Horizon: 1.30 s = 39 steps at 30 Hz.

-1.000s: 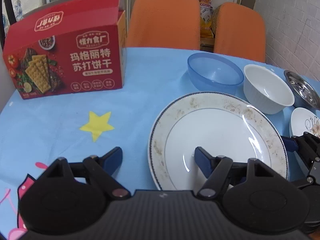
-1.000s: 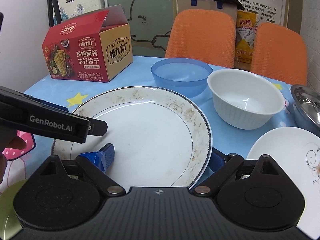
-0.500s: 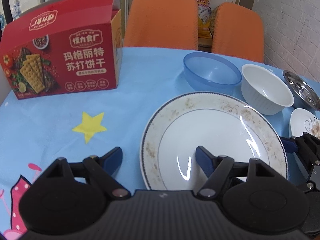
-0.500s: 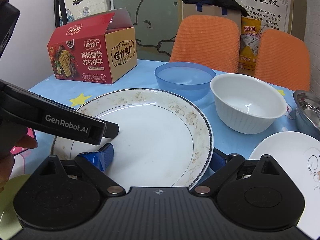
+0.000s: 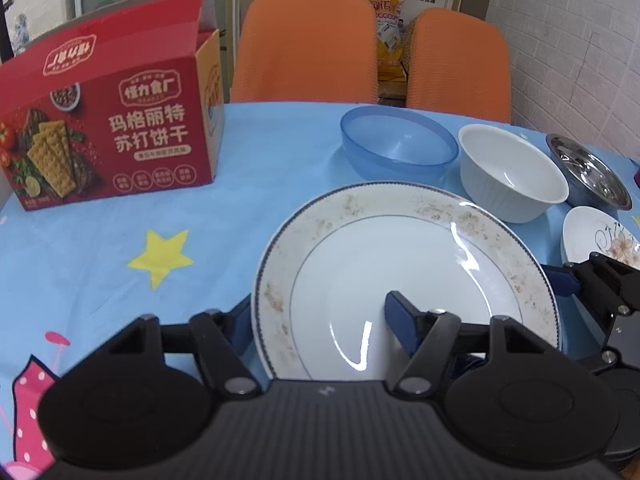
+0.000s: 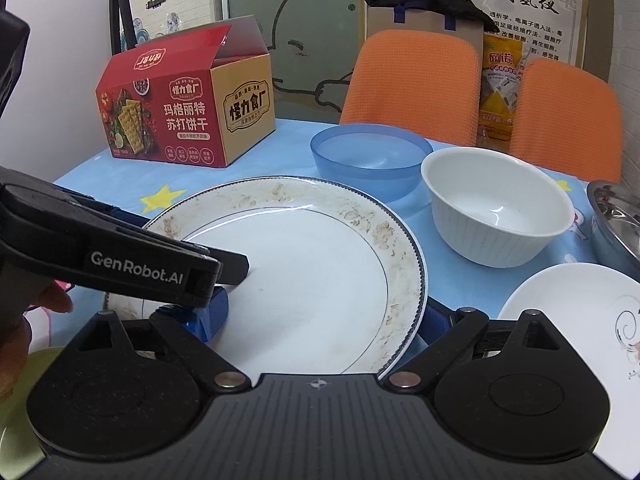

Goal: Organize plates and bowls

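A large white plate point(image 5: 404, 264) with a brown-patterned rim is lifted off the blue tablecloth; it also shows in the right wrist view point(image 6: 304, 272). My left gripper point(image 5: 316, 320) straddles its near left rim, one finger above, one below. My right gripper point(image 6: 320, 320) straddles its near right rim the same way. Both jaws stand wide. Behind the plate stand a blue plastic bowl point(image 5: 398, 142), a white ribbed bowl point(image 5: 512, 172) and a steel bowl point(image 5: 588, 174). A small white flowered plate point(image 6: 576, 316) lies at the right.
A red cracker box point(image 5: 104, 120) stands open at the back left. Two orange chairs point(image 5: 304, 44) stand behind the table. A green-yellow dish edge point(image 6: 16, 412) shows at the lower left of the right wrist view.
The large plate has risen and shifted right in the left wrist view. My left finger has slid under its left rim. The table's other things have dropped lower in the right view.
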Tool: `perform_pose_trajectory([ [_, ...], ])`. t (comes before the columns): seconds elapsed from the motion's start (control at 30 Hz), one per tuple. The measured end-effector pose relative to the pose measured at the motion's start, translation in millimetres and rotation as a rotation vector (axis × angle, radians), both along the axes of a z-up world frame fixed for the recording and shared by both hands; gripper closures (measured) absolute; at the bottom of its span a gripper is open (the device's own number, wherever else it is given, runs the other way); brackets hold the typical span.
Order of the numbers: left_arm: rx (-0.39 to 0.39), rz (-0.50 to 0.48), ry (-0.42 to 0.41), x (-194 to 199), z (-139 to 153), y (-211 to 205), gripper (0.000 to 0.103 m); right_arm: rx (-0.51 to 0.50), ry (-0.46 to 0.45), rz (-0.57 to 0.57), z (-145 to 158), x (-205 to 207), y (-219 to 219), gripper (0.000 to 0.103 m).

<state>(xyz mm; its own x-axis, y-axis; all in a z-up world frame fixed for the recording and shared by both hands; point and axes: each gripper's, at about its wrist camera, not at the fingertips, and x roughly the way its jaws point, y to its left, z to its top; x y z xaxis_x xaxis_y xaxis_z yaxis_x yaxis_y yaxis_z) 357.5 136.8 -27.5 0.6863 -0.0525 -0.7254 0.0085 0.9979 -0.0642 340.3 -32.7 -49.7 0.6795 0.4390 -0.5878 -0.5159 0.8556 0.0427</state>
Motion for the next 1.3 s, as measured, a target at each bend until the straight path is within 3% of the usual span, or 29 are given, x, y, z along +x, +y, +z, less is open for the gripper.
perform_pose_trajectory([
  [0.23,0.008,0.019,-0.018,-1,13,-3,0.05,0.027,0.038,-0.038,8,2,-4,0.027],
  [0.53,-0.043,0.029,-0.084,-14,48,9,0.051,0.064,-0.052,-0.051,46,-18,-1,0.027],
  [0.77,-0.055,0.013,-0.105,-56,61,7,0.051,0.091,-0.068,-0.071,60,-51,-6,0.026],
  [1.1,-0.066,0.007,-0.06,-143,38,1,0.051,0.09,-0.025,-0.097,45,-135,-9,0.026],
  [1.3,-0.05,0.011,-0.032,-172,22,0,0.051,0.091,0.012,-0.103,27,-167,-8,0.025],
])
